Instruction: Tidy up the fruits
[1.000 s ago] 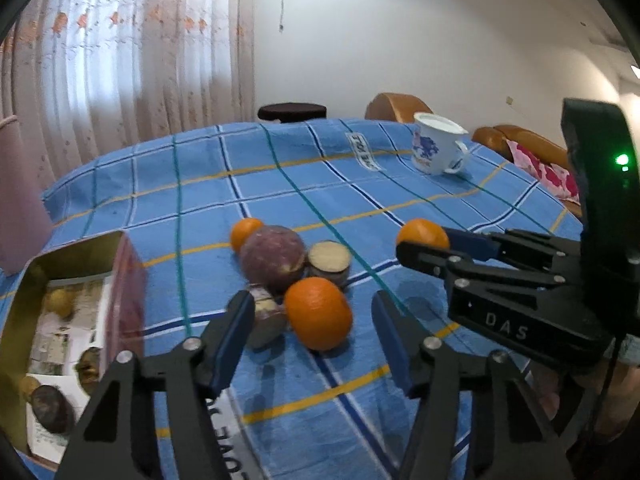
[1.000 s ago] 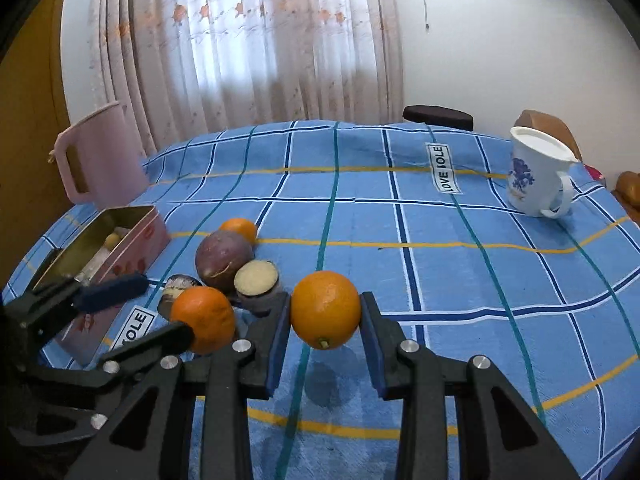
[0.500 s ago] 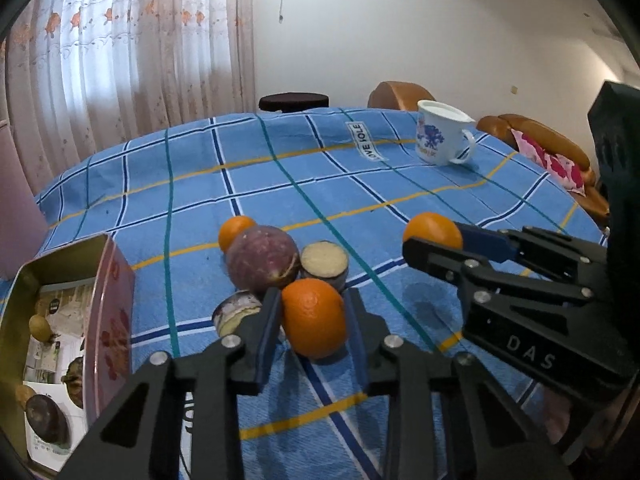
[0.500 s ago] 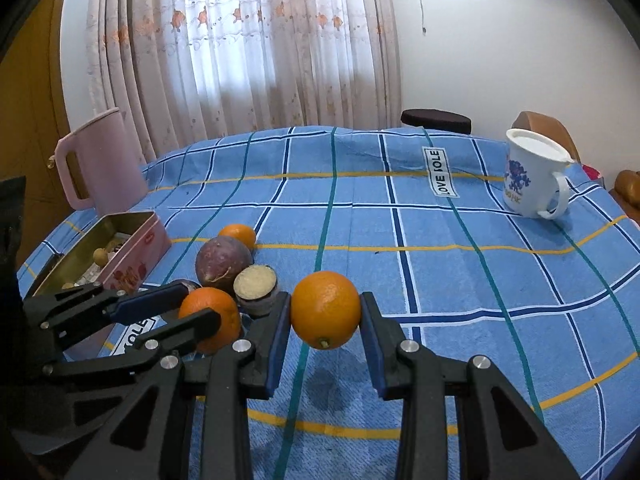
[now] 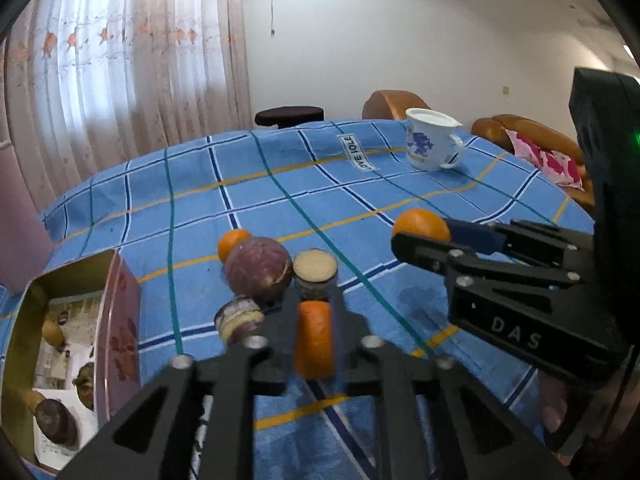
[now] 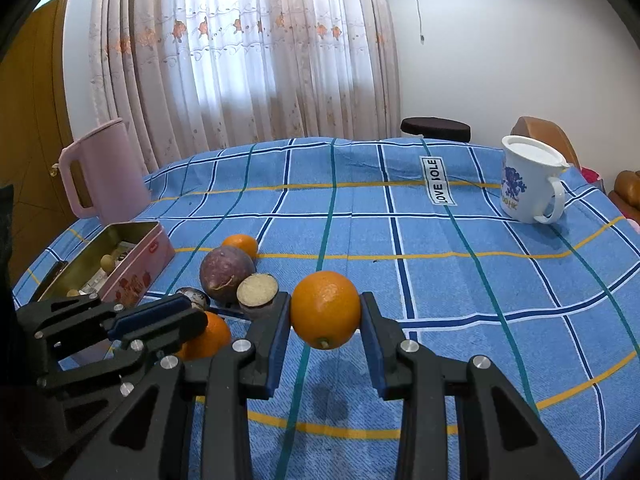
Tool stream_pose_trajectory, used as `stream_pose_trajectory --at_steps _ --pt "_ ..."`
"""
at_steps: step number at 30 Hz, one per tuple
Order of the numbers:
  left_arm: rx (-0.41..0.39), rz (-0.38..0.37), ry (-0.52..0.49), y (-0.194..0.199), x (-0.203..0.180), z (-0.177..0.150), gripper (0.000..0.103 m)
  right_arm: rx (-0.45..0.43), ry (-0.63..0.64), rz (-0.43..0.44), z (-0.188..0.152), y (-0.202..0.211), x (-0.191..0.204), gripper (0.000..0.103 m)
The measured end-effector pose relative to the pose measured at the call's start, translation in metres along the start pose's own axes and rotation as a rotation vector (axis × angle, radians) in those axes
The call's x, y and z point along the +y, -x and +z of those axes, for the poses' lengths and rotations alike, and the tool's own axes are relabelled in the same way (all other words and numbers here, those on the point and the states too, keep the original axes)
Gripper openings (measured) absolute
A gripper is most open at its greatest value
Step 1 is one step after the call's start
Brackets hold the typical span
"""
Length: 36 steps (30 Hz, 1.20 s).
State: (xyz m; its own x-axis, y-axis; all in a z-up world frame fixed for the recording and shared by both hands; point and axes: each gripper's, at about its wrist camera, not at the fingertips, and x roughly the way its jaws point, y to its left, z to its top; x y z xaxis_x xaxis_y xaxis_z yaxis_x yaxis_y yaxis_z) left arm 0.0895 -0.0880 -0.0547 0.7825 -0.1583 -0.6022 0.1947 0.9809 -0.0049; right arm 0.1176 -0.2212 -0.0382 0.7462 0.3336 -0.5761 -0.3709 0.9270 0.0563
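My left gripper (image 5: pixel 314 336) is shut on an orange (image 5: pixel 315 338), squeezed narrow between the pads; from the right wrist view that orange (image 6: pixel 206 338) sits low at the left. My right gripper (image 6: pixel 325 320) is shut on a second orange (image 6: pixel 325 309), held a little above the blue checked cloth; it shows as an orange (image 5: pixel 420 225) at the right of the left wrist view. On the cloth lie a whole purple passion fruit (image 5: pixel 258 267), a small orange (image 5: pixel 232 242) behind it, and two cut halves (image 5: pixel 315 267) (image 5: pixel 239 320).
An open pink tin (image 5: pixel 120 320) with small fruits inside stands at the left. A pink jug (image 6: pixel 102 172) is behind it. A white mug (image 6: pixel 530 182) with a blue print stands far right. A dark stool (image 6: pixel 436 126) and brown chairs are beyond the table.
My left gripper closed from wide open onto the orange in front of it and now pinches it tightly. The right gripper kept still with its orange.
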Motion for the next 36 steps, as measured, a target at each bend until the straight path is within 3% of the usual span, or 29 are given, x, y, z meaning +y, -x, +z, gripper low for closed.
stream_pose_trajectory --at_steps 2,4,16,24,26,27,31,36 --pt "-0.008 0.003 0.023 0.004 0.004 -0.002 0.066 0.002 -0.001 0.004 0.000 -0.001 0.000 0.036" --pt "-0.026 0.013 0.031 0.009 0.007 -0.004 0.072 0.004 -0.002 0.009 0.000 -0.001 0.000 0.036" --pt "0.015 -0.051 -0.018 0.003 -0.011 -0.005 0.069 -0.023 -0.053 0.014 -0.002 0.007 -0.013 0.036" --pt "0.139 -0.088 -0.009 -0.028 -0.016 0.002 0.069 -0.012 -0.071 0.007 -0.003 0.007 -0.022 0.036" --pt "0.169 -0.099 0.012 -0.035 -0.013 0.002 0.049 -0.017 -0.056 0.000 -0.003 0.008 -0.020 0.036" --pt "0.176 -0.099 0.018 -0.036 -0.012 0.001 0.051 -0.019 -0.051 -0.003 -0.003 0.009 -0.019 0.036" --pt "0.158 -0.101 0.032 -0.032 -0.011 0.000 0.050 -0.020 -0.063 0.004 -0.004 0.009 -0.023 0.036" --pt "0.063 -0.082 0.072 -0.013 -0.002 -0.001 0.050 -0.043 -0.060 0.023 -0.004 0.013 -0.020 0.036"
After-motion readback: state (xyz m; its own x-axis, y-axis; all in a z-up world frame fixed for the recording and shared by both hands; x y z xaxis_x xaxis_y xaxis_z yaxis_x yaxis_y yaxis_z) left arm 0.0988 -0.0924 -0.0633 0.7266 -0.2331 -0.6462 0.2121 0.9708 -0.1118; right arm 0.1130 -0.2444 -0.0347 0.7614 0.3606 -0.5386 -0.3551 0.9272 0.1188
